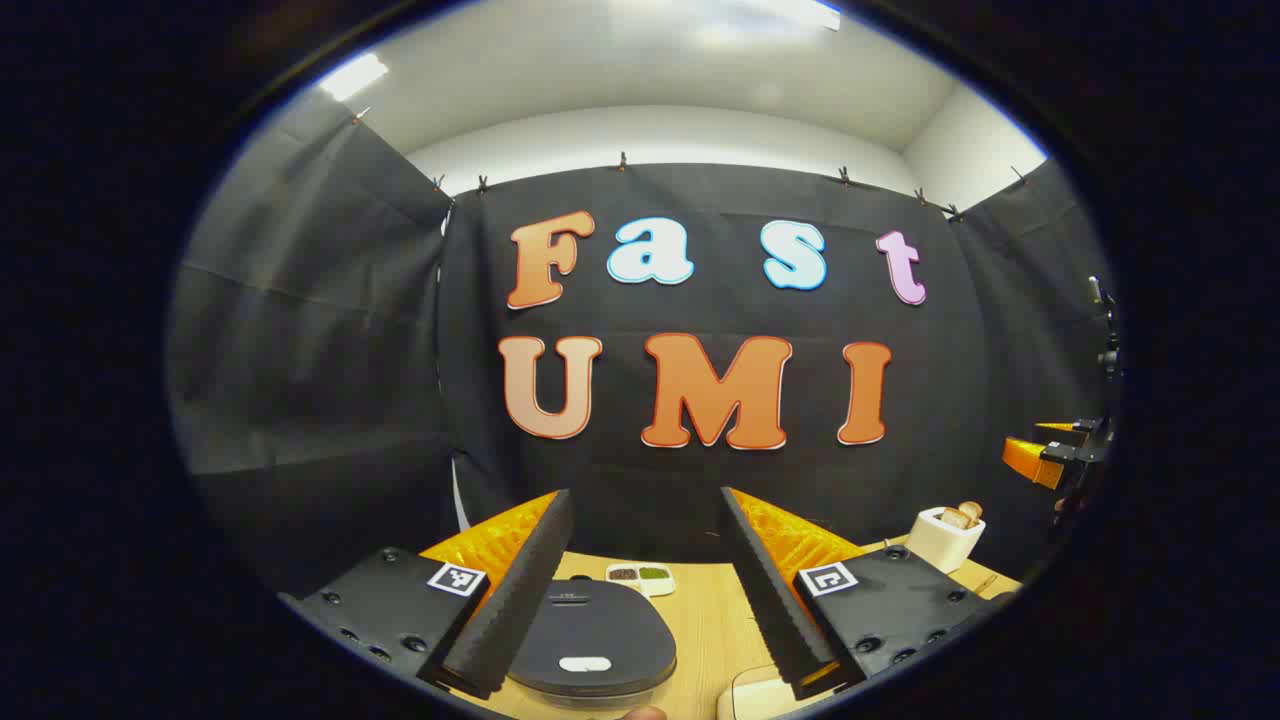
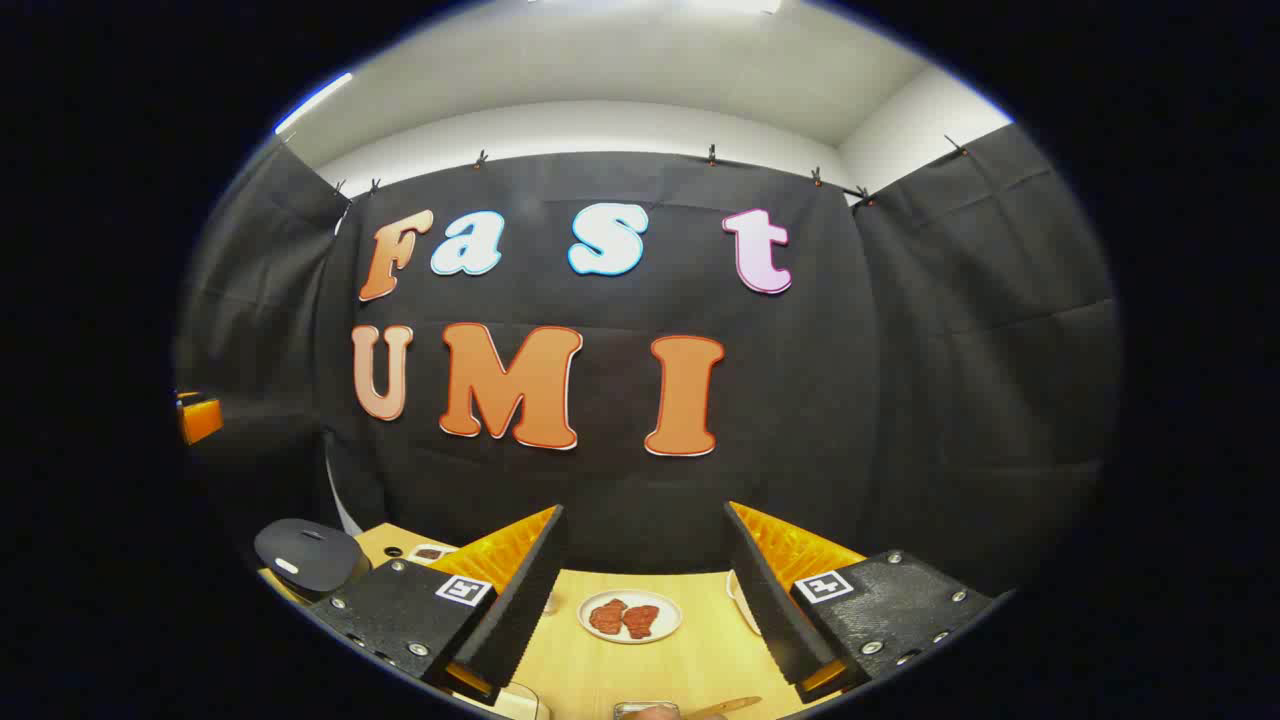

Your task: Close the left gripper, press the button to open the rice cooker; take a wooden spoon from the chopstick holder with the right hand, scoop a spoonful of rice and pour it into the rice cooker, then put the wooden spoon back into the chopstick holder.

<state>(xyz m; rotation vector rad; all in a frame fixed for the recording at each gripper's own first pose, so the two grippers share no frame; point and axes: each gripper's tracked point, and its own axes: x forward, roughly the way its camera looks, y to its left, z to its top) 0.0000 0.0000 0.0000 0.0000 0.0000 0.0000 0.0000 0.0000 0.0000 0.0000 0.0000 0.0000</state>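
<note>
- The left gripper (image 1: 645, 590) has its fingers spread apart, gripping nothing, above the closed rice cooker (image 1: 592, 632) on the wooden table (image 1: 705, 620).
- A small divided dish (image 1: 641, 576) behind the cooker holds dark and green contents.
- A pale chopstick holder (image 1: 944, 539) at right holds wooden utensils.
- The right gripper (image 2: 645, 600) is likewise spread and empty, above a plate (image 2: 630, 617) bearing two reddish pieces.

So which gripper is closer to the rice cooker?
Left. The left gripper hangs right over the rice cooker; from the right gripper, the cooker sits far off to its left.
</note>
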